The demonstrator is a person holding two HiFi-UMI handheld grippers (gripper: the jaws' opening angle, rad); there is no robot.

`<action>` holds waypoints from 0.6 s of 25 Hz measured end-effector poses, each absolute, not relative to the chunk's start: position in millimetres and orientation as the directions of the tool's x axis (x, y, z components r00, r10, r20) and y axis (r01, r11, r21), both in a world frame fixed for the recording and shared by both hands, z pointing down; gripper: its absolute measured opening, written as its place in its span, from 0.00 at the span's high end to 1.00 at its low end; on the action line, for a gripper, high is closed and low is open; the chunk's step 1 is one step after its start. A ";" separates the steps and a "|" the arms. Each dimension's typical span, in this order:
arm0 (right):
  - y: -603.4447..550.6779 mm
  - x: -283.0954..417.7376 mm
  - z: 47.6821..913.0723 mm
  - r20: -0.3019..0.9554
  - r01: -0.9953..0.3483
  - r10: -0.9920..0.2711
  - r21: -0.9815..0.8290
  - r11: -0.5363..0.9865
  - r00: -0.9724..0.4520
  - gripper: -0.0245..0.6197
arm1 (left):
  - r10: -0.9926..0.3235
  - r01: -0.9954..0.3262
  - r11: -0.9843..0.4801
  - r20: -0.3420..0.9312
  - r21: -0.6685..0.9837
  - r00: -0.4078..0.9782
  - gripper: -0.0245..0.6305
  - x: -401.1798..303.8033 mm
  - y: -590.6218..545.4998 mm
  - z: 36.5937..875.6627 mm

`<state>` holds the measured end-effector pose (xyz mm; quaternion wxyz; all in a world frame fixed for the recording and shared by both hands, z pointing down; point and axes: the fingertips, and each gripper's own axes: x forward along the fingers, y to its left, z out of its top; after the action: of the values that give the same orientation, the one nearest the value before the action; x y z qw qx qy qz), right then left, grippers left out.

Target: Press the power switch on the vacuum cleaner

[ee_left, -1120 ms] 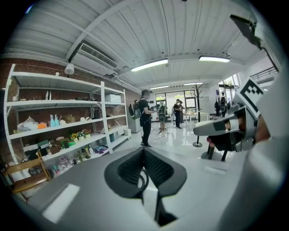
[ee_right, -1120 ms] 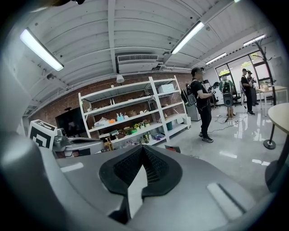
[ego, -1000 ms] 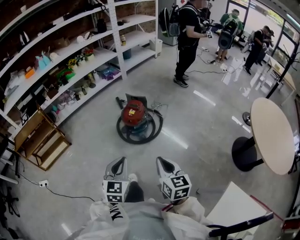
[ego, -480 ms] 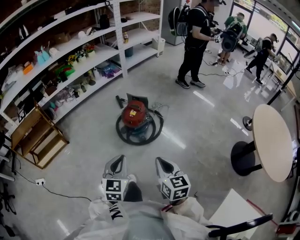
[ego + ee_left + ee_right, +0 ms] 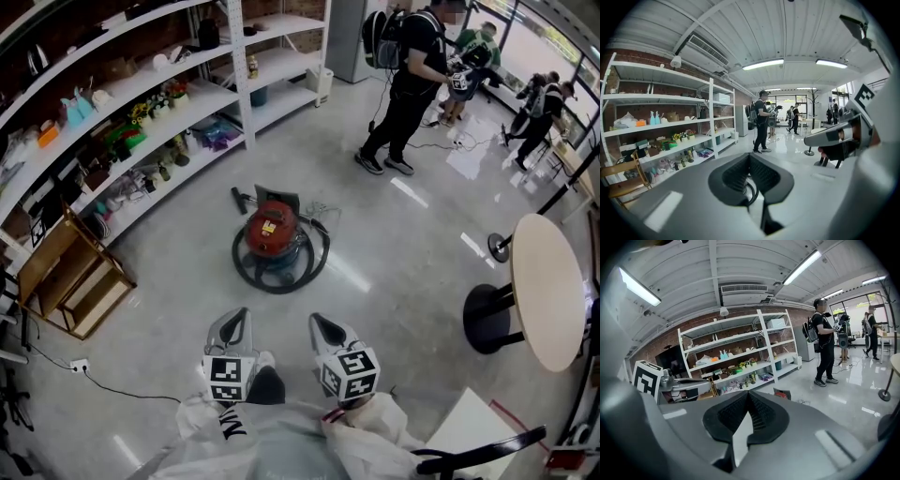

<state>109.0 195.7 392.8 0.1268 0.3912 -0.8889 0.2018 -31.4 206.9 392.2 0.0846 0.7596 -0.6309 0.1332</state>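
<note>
The vacuum cleaner (image 5: 271, 231) is a red canister standing on the concrete floor, with its dark hose (image 5: 281, 273) coiled round it. It lies about a step ahead of both grippers. My left gripper (image 5: 238, 320) and right gripper (image 5: 319, 323) are held side by side low in the head view, pointing at the vacuum and well short of it. Both are shut with nothing between the jaws. In the left gripper view the left gripper (image 5: 749, 157) has its tips touching, and a loop of hose (image 5: 751, 192) shows below them. In the right gripper view the right gripper (image 5: 748, 394) is shut too, and the vacuum cleaner (image 5: 782, 393) peeks over its jaw.
White shelving (image 5: 141, 89) full of small goods runs along the left. A wooden step stool (image 5: 70, 277) stands at its near end. A round table (image 5: 544, 286) on a black base is at the right. A person in black (image 5: 408, 84) with a backpack stands beyond the vacuum; others are farther back.
The person in black has stepped to the right and farther off. My view has shifted slightly. Both grippers stay shut and level, with the vacuum where it was.
</note>
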 end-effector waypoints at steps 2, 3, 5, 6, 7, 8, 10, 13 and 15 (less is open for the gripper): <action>187.0 105.1 392.5 0.391 -0.751 -0.645 -0.259 0.607 -0.656 0.96 | -0.934 -0.981 -0.192 0.311 -0.032 0.173 0.96 -35.9 198.3 391.6; 182.9 102.2 392.1 0.394 -0.753 -0.646 -0.259 0.605 -0.654 0.96 | -0.934 -0.981 -0.192 0.312 -0.030 0.173 0.96 -39.1 194.5 391.4; 175.9 94.5 391.0 0.396 -0.753 -0.644 -0.257 0.606 -0.654 0.96 | -0.933 -0.981 -0.191 0.315 -0.026 0.173 0.96 -46.9 187.6 392.0; 172.8 90.4 390.8 0.397 -0.753 -0.644 -0.255 0.607 -0.654 0.96 | -0.933 -0.982 -0.190 0.317 -0.024 0.172 0.96 -51.2 184.5 392.8; 169.8 86.4 390.8 0.398 -0.753 -0.644 -0.254 0.607 -0.653 0.96 | -0.932 -0.982 -0.189 0.318 -0.023 0.172 0.96 -55.4 181.3 393.9; 166.6 82.7 391.1 0.399 -0.753 -0.644 -0.254 0.607 -0.653 0.96 | -0.932 -0.982 -0.188 0.319 -0.022 0.171 0.96 -59.5 178.1 395.1; 159.9 75.6 391.7 0.403 -0.754 -0.642 -0.253 0.606 -0.652 0.96 | -0.933 -0.982 -0.185 0.318 -0.022 0.169 0.96 -67.5 171.0 396.0; 150.9 64.9 391.0 0.407 -0.755 -0.642 -0.251 0.606 -0.650 0.96 | -0.934 -0.983 -0.184 0.315 -0.021 0.168 0.96 -79.1 160.7 396.9; 145.3 58.1 390.3 0.408 -0.758 -0.645 -0.247 0.604 -0.646 0.96 | -0.932 -0.982 -0.188 0.318 -0.014 0.174 0.96 -85.5 154.5 398.1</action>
<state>58.1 145.3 390.3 0.1399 0.3965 -0.8844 0.2024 -85.5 154.5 398.1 0.0974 0.7600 -0.6295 0.1287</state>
